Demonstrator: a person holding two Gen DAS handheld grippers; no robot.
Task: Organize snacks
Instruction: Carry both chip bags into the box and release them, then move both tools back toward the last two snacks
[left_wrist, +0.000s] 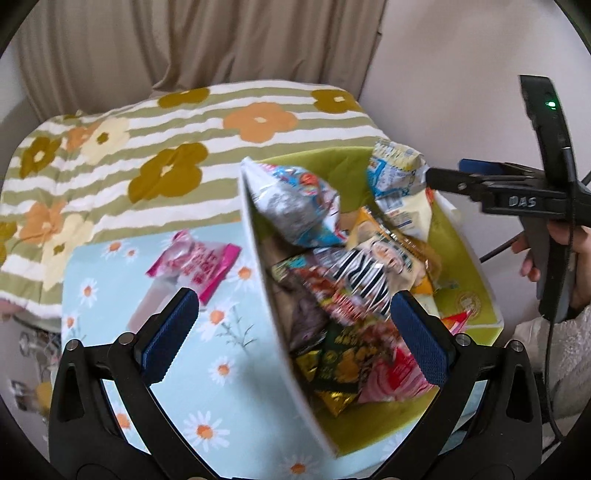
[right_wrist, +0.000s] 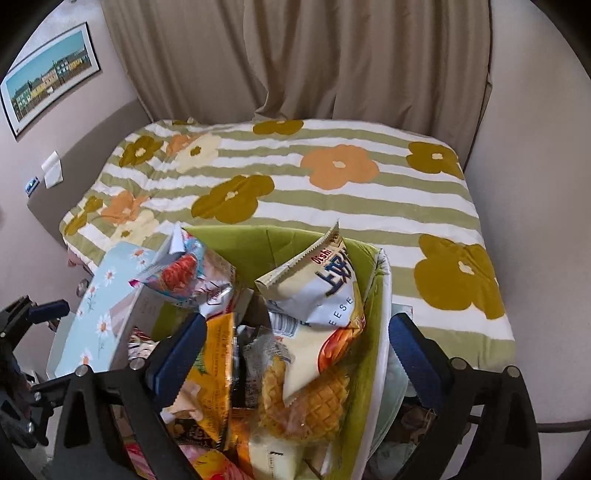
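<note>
Standing wide apart with nothing between its pads, the left gripper hangs over the near wall of the green-lined box, and the right gripper is likewise released above the heap inside. Left on the daisy cloth is a pink snack packet: probably light, crinkly and slippery, best pinched at a sealed edge.

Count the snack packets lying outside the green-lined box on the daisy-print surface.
1: a pink packet lies on the daisy-print surface, left of the green-lined box in the left wrist view. Others may be hidden behind the box or outside the frames.
</note>
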